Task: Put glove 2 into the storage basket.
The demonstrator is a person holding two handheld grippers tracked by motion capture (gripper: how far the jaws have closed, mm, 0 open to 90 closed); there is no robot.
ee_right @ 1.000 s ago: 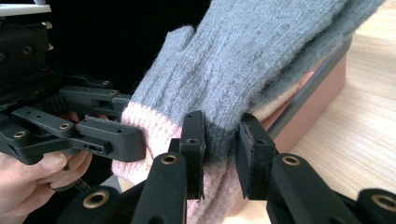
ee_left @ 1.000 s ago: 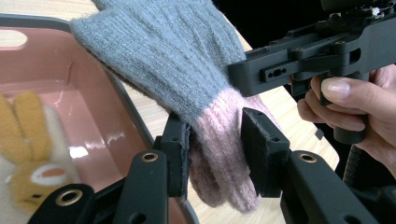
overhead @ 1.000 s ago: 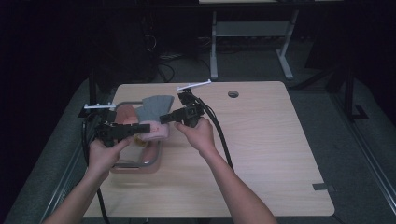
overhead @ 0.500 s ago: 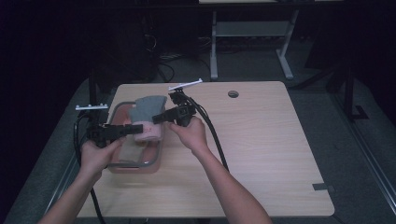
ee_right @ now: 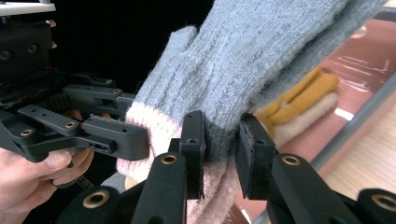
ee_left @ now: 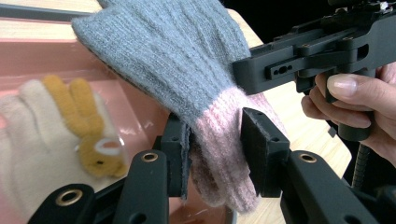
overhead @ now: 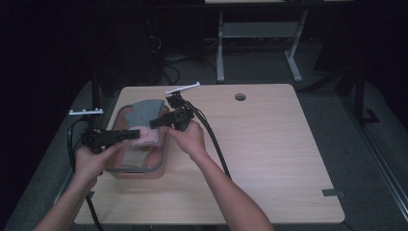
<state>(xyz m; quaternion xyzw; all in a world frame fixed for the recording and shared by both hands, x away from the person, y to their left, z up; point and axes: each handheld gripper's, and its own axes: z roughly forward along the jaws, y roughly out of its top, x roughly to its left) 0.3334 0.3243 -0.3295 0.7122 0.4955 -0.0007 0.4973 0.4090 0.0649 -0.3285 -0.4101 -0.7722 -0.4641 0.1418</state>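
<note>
You held grey knit glove (ee_left: 173,60) by pink cuff (ee_left: 224,140), both grippers pinching it from opposite sides, likely to stretch cuff open or keep glove from sagging.
Left gripper (ee_left: 215,154) clamped cuff at lower centre of its view; right gripper (ee_right: 220,151) bit cuff where pink met grey.
Glove hung above pink tray (overhead: 159,166) at left of high view, so drop would land inside.
Cream-and-yellow glove (ee_left: 56,135) lay in tray beneath.
Tray sat on desk (overhead: 269,159).
</note>
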